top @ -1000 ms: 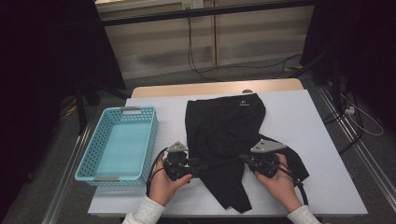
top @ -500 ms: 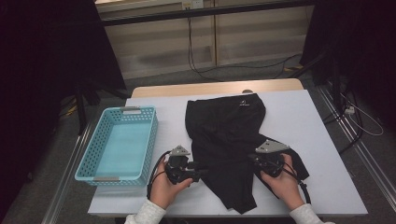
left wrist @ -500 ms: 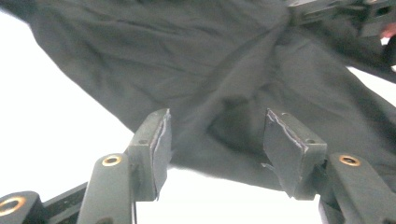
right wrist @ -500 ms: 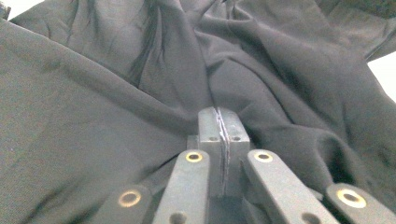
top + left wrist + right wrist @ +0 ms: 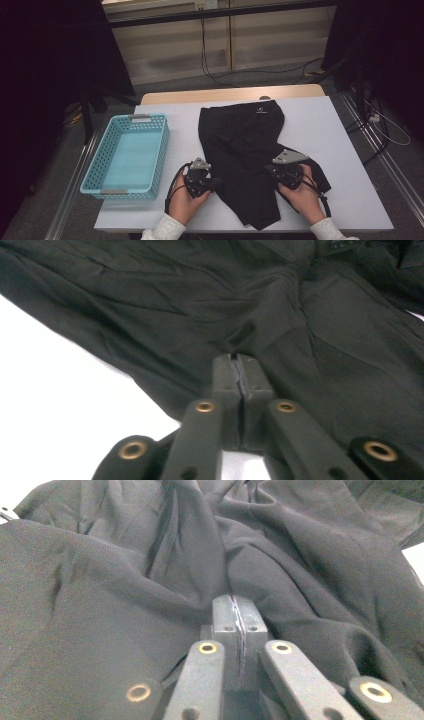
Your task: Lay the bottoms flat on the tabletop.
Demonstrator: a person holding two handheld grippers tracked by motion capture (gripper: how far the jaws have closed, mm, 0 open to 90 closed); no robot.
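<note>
A black garment [image 5: 245,150] with a small white logo lies spread on the white table [image 5: 340,130]. My left gripper [image 5: 219,183] points right at the garment's left edge. Its jaws have just been closing and now stand shut, with a pucker of the black cloth [image 5: 280,315] pinched at the tips of the left gripper [image 5: 236,358]. My right gripper [image 5: 268,170] points left from the garment's right side. The right gripper [image 5: 235,600] is shut on a raised fold of the cloth [image 5: 200,545].
A turquoise plastic basket [image 5: 100,176] stands at the table's left edge, close to my left hand. Bare table shows right of and behind the garment. Cables lie on the floor [image 5: 250,80] beyond the table, and dark curtains hang on both sides.
The left gripper has edged right onto the garment's left edge, and the right hand has shifted slightly right. The garment lies much as before.
</note>
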